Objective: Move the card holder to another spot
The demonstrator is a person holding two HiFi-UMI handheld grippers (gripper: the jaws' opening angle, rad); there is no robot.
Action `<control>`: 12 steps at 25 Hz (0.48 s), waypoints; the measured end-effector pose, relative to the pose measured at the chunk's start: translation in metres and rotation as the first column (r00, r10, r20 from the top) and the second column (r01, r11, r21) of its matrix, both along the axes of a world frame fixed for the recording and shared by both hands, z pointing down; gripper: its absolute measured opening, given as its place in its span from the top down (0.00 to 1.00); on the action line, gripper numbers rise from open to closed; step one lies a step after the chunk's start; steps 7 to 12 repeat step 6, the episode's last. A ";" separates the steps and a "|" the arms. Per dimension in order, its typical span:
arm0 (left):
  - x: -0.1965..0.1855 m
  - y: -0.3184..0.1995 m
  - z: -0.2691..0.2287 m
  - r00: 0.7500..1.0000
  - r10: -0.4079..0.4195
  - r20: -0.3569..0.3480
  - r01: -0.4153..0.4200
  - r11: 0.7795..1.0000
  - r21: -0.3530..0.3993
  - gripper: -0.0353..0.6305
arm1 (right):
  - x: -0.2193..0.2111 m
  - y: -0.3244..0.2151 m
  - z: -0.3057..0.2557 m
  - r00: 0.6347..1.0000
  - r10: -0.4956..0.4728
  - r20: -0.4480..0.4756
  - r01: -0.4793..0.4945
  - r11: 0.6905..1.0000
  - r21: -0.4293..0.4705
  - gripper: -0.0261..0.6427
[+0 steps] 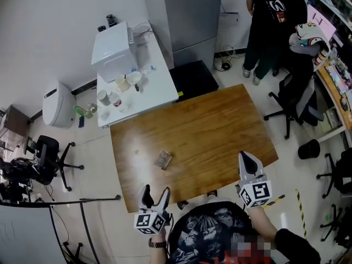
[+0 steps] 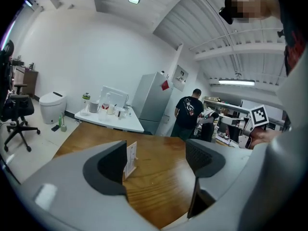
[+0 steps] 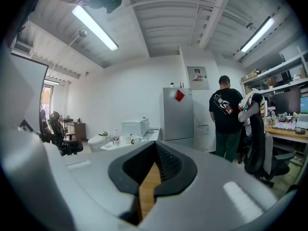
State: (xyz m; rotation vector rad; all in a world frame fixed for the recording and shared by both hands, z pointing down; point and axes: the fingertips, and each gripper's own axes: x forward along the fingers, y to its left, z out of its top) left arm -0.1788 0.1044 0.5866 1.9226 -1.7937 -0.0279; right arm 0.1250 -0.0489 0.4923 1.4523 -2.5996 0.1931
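The card holder, a small clear stand with a card in it, rests on the wooden table left of centre, towards the near edge. In the left gripper view the card holder stands upright just ahead of the left jaw. My left gripper hovers at the table's near edge, short of the holder, open with nothing between its jaws. My right gripper is over the table's near right corner, shut and empty, its jaws pressed together.
A white side table with cups and a white appliance stands behind the wooden table. A person stands at the back right by an office chair. Another chair is at the left.
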 end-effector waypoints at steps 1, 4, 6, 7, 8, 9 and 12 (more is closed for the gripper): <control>0.001 -0.003 -0.003 1.000 0.005 0.000 -0.005 1.000 0.010 0.36 | 0.001 0.001 -0.002 1.000 0.005 0.006 -0.005 1.000 -0.002 0.95; 0.001 -0.014 -0.011 1.000 0.006 0.009 -0.006 0.999 0.031 0.36 | 0.000 -0.004 -0.002 1.000 -0.008 0.008 0.008 1.000 0.002 0.95; 0.002 -0.020 -0.016 1.000 -0.001 0.009 0.001 0.999 0.037 0.36 | -0.002 -0.008 -0.003 1.000 -0.024 0.008 0.024 1.000 0.005 0.95; 0.002 -0.020 -0.016 1.000 -0.001 0.009 0.001 0.999 0.037 0.36 | -0.002 -0.008 -0.003 1.000 -0.024 0.008 0.024 1.000 0.005 0.95; 0.002 -0.020 -0.016 1.000 -0.001 0.009 0.001 0.999 0.037 0.36 | -0.002 -0.008 -0.003 1.000 -0.024 0.008 0.024 1.000 0.005 0.95; 0.002 -0.020 -0.016 1.000 -0.001 0.009 0.001 0.999 0.037 0.36 | -0.002 -0.008 -0.003 1.000 -0.024 0.008 0.024 1.000 0.005 0.95; 0.002 -0.020 -0.016 1.000 -0.001 0.009 0.001 0.999 0.037 0.36 | -0.002 -0.008 -0.003 1.000 -0.024 0.008 0.024 1.000 0.005 0.95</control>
